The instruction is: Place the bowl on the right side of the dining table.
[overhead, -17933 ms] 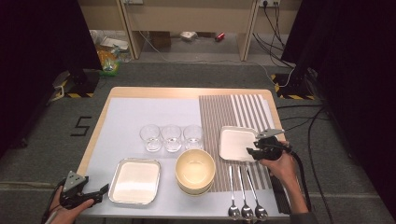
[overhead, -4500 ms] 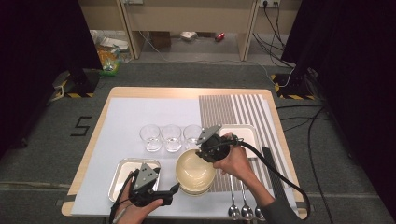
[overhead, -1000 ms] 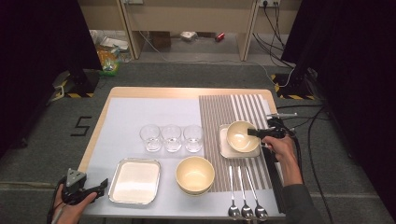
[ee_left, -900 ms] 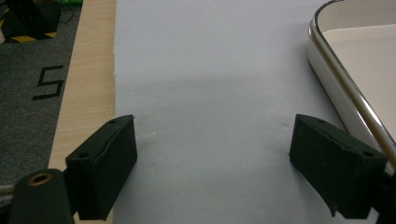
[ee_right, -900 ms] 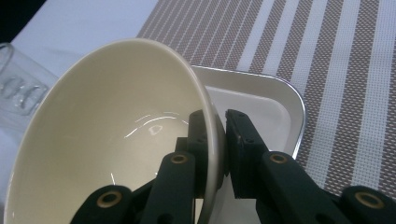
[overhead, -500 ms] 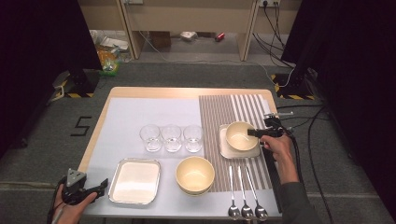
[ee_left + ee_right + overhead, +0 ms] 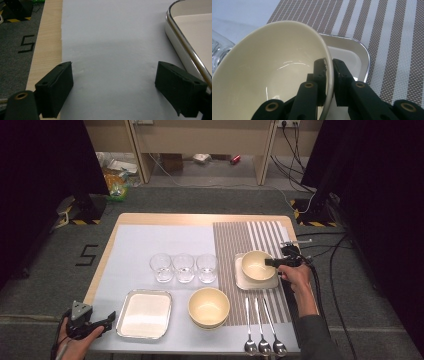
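Observation:
A cream bowl sits tilted over the white square plate on the striped mat, and I cannot tell whether its base rests on the plate. My right gripper is shut on the bowl's right rim. In the right gripper view the gripper has one jaw inside the bowl and one outside, with the plate underneath. My left gripper stands open at the table's front left corner. In the left gripper view it holds nothing and hovers over the pale mat beside a white tray.
A stack of cream bowls stands at the front centre, with the white tray to its left. Three glasses line up mid-table. Three spoons lie on the striped mat at the front right. Cables trail off the right edge.
Since several seconds ago my right gripper has carried a bowl from the stack to the right plate, and my left gripper has drawn back to the corner. Nothing moved in the last second.

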`<state>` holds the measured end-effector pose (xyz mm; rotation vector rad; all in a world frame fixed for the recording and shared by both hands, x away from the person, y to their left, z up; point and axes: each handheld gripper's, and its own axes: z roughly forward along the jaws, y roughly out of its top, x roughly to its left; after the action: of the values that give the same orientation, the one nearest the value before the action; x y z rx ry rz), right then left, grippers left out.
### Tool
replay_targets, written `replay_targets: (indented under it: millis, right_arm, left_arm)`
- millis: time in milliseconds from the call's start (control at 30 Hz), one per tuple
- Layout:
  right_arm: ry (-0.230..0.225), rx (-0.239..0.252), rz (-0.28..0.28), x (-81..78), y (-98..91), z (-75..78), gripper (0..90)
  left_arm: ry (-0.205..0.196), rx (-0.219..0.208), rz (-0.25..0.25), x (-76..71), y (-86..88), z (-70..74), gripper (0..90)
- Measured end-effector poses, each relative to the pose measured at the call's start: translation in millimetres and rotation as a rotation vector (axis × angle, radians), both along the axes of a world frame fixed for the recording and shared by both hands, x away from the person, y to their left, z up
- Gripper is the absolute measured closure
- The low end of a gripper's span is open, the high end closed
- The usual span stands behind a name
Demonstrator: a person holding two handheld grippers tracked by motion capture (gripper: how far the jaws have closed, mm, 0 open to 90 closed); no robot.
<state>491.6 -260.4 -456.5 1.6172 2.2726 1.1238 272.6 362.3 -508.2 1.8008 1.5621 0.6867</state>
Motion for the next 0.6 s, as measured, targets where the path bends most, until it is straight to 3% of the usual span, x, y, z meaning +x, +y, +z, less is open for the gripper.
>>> replay_targets:
  millis: [367, 600]
  right_arm:
    - [-0.005, -0.018, 0.01, -5.6, -0.2, 0.9, 82.1]
    - [-0.003, 0.004, 0.001, -7.0, -1.1, 0.1, 77.6]
  left_arm:
    - [0.0, -0.002, -0.001, -0.1, 0.2, -0.1, 13.9]
    - [-0.003, -0.002, -0.002, -0.4, 0.3, -0.4, 13.8]
